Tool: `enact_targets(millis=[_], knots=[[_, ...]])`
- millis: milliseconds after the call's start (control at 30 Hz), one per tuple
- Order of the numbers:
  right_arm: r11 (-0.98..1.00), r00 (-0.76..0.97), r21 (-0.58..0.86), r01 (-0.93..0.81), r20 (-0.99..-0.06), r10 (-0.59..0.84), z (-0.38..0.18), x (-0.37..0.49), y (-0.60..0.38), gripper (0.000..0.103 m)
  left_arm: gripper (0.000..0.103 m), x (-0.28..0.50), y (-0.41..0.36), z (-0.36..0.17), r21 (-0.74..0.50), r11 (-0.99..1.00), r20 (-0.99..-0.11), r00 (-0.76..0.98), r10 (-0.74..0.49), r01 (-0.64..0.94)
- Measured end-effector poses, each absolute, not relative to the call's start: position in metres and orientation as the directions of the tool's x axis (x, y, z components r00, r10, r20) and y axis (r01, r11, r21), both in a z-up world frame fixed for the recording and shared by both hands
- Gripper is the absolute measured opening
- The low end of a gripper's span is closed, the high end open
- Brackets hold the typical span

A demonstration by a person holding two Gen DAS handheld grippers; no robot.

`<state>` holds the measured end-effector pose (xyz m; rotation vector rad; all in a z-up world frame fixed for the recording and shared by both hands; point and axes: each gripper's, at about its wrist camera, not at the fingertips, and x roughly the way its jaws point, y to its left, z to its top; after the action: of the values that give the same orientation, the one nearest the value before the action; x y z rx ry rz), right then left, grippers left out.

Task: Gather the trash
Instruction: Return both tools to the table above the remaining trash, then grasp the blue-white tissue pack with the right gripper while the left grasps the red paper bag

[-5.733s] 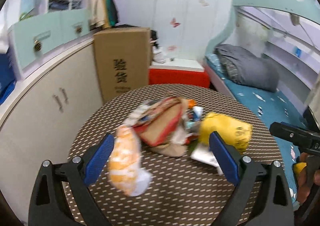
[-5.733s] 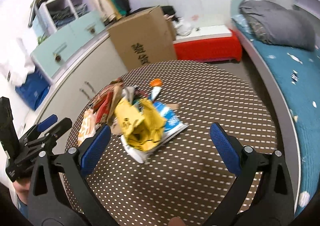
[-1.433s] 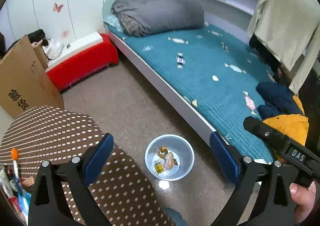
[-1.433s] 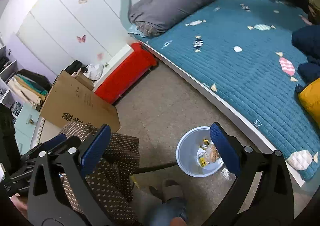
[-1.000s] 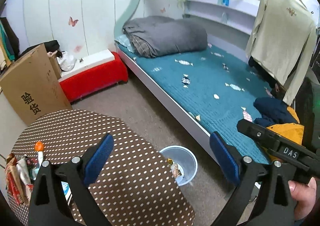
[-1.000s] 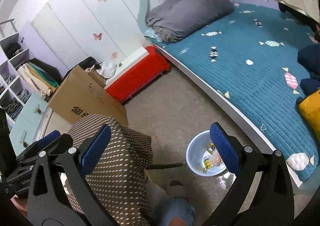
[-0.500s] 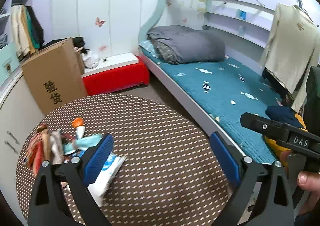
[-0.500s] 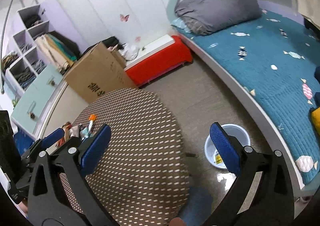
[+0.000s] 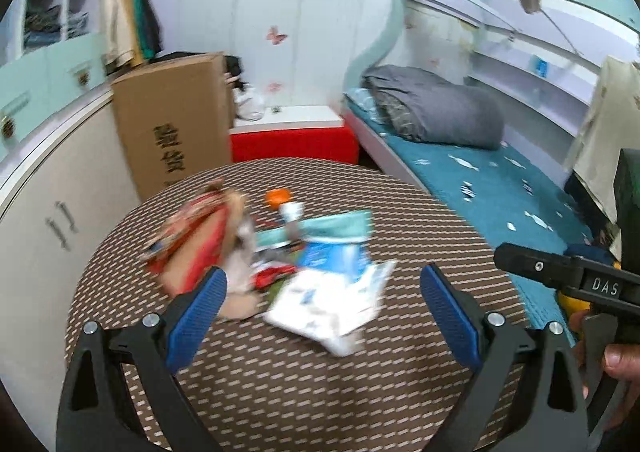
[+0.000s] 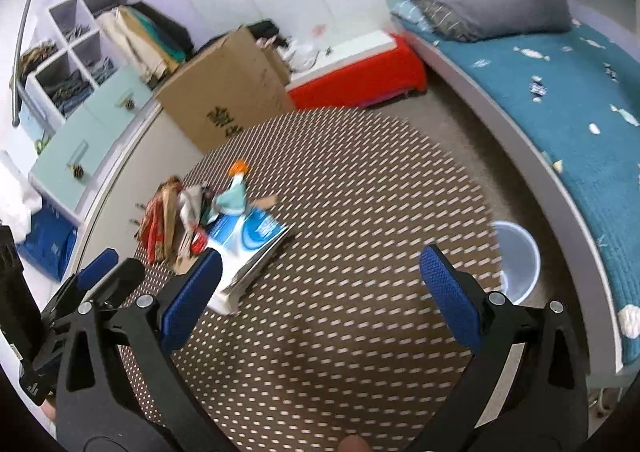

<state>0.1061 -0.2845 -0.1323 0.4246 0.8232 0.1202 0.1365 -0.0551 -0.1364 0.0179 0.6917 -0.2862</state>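
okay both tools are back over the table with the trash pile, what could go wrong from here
1. The pile is loose and overlapping, so closing the open left tool on it may snag several pieces or knock some off the round table.
2. The white and blue packet lies flat, and the fingers could slide over it.
3. The bin sits on the floor beyond the table's edge, so a weakly held piece could drop on the way.

A child's bedroom at home: bunk bed (image 9: 472,156), butterfly wall stickers (image 9: 277,35), clothes cubbies (image 10: 76,64).
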Motion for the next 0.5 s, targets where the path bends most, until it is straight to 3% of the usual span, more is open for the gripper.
enact_targets(millis=[500], knots=[[0.909, 0.561, 0.415, -0.027, -0.747, 0.357, -0.168, 0.149, -0.187, 0.097, 0.095, 0.14, 0.033, -0.161, -0.068, 0.992, -0.649, 0.751, -0.126, 0.107]])
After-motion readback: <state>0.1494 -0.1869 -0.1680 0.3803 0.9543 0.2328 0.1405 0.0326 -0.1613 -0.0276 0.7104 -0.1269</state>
